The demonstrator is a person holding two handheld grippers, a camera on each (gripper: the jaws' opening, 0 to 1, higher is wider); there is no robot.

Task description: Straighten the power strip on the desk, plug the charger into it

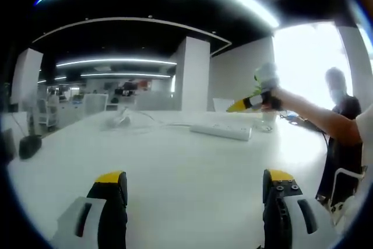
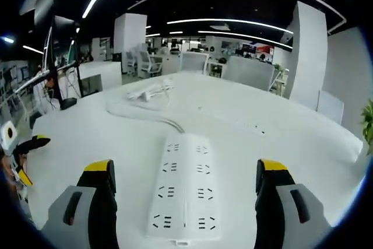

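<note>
The white power strip point(image 2: 185, 202) lies lengthwise on the white desk point(image 2: 280, 138), its sockets facing up, directly between the wide-apart jaws of my right gripper point(image 2: 185, 167), which is open. Its cable point(image 2: 145, 116) curves off to the far left. Beyond it rests a white charger point(image 2: 148, 91) with a loose cord. In the left gripper view the power strip point(image 1: 221, 130) sits far across the desk, with the right gripper point(image 1: 242, 106) held over its right end by a person's hand. My left gripper point(image 1: 195, 185) is open above bare desk. The left gripper point(image 2: 28, 158) shows at the left edge.
A dark object point(image 1: 29, 146) sits at the desk's left edge. A monitor on a stand point(image 2: 55, 56) stands at the far left. Office chairs point(image 2: 195, 61) line the far side. The person point(image 1: 344, 115) stands at the desk's right end.
</note>
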